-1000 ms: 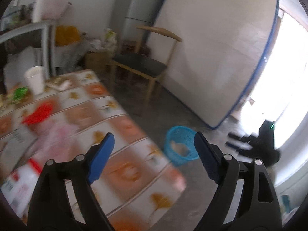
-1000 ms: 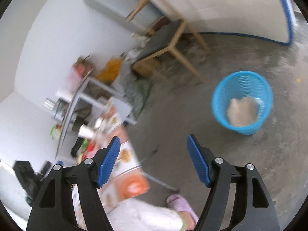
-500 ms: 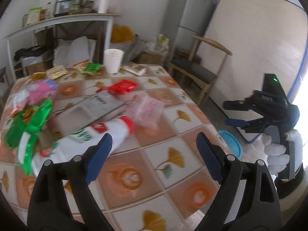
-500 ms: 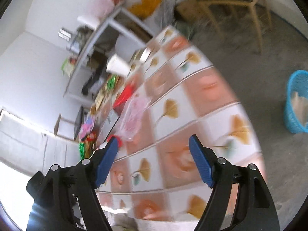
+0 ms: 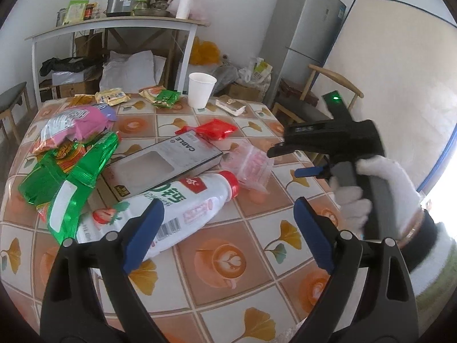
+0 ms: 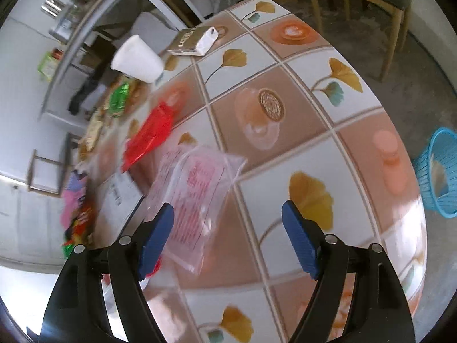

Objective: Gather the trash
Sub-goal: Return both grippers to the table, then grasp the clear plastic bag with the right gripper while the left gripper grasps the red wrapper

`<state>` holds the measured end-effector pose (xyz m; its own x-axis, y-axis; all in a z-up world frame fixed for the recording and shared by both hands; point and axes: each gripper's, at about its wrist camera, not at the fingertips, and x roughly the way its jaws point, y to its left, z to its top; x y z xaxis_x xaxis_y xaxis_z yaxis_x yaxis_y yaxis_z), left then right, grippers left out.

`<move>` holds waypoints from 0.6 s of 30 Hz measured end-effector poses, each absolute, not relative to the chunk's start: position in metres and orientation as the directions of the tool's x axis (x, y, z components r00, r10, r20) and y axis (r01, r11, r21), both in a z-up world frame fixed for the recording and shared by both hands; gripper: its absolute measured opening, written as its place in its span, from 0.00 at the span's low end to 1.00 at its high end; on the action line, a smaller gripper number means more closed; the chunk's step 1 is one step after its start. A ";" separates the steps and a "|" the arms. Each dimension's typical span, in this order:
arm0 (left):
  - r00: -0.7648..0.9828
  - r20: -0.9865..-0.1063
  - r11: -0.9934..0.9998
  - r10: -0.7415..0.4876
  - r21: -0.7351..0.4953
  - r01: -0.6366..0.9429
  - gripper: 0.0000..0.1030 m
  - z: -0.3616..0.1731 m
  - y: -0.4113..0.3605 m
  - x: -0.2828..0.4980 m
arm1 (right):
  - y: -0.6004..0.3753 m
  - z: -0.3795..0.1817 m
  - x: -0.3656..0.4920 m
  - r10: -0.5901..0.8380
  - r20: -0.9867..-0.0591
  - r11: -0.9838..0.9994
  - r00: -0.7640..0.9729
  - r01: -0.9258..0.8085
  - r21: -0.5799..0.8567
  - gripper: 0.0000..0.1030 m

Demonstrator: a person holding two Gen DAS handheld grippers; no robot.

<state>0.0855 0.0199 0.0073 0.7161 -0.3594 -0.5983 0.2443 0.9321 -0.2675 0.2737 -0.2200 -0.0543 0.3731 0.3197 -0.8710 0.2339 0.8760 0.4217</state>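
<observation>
Opening left tongs (image 5: 225,223), empty, over bottle (image 5: 160,208) | right tongs (image 6: 228,234) wide, empty, nearing pink bag (image 6: 194,188) | pinching bag's middle is advisable

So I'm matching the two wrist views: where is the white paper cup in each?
Left wrist: the white paper cup stands upright at the table's far edge, top centre.
Right wrist: the same cup appears tilted, upper left.
Shared landmark: the red wrapper lies nearer the camera than the cup in both.
</observation>
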 end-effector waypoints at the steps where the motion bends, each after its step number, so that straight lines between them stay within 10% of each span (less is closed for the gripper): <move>1: 0.717 -0.598 0.932 -0.359 -0.269 0.242 0.86 0.007 0.021 0.086 | -0.218 -0.055 0.277 0.309 -0.875 0.884 0.372 0.228 0.409 0.74; 10: 0.710 -0.597 0.926 -0.373 -0.287 0.245 0.86 0.004 0.025 0.087 | -0.184 -0.064 0.293 0.144 -0.916 0.978 0.374 0.088 0.190 0.72; 18: 0.707 -0.594 0.921 -0.383 -0.301 0.245 0.86 0.004 0.026 0.086 | -0.192 -0.062 0.283 0.093 -0.918 0.994 0.386 0.020 0.109 0.45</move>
<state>0.0861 0.0258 0.0035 0.7074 -0.3827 -0.5943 0.2455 0.9214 -0.3012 0.2827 -0.1917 -0.0623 0.3864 0.0930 -0.9177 0.0200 0.9938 0.1091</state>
